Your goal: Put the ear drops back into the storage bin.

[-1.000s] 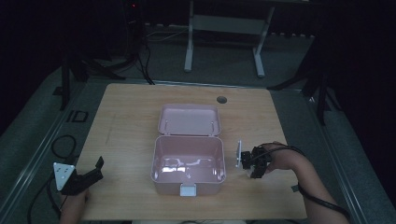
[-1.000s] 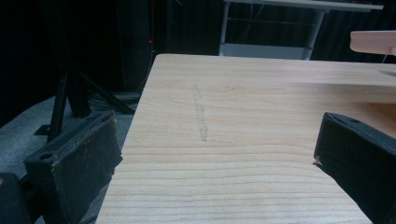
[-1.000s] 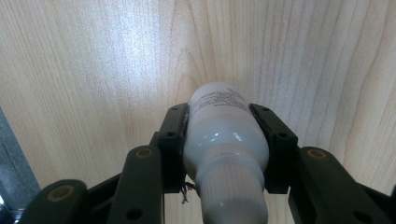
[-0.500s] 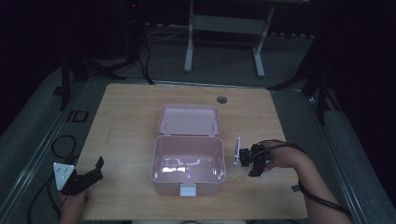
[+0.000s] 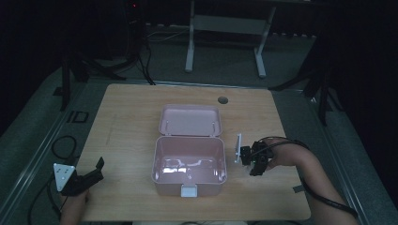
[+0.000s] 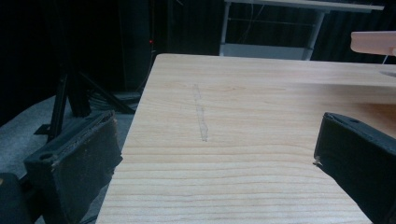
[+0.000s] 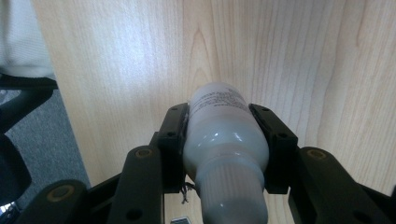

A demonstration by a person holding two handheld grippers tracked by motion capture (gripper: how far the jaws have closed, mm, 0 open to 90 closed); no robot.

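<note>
The right gripper [image 7: 226, 140] is clamped on a white bottle [image 7: 224, 149], its two black jaws pressing against the bottle's sides just above the neck. In the right gripper view the bottle hangs over the bare wooden table [image 7: 116, 70] with its base pointing away from the camera and its ribbed cap toward it. A label with small dark print wraps the body near the base, but the lines are too fine and blurred to read, and no brand can be made out. In the high view the right gripper [image 5: 253, 159] sits just right of an open pink box [image 5: 189, 161], near but apart from its right wall; the box's lid [image 5: 190, 120] lies folded back behind it, and a pale latch shows on the front wall. The left gripper [image 5: 87, 176] rests at the table's near left corner, well apart from the box. In the left gripper view its jaws stand wide apart with nothing between them, only bare wood grain and a faint pale streak [image 6: 201, 114] on the tabletop.
</note>
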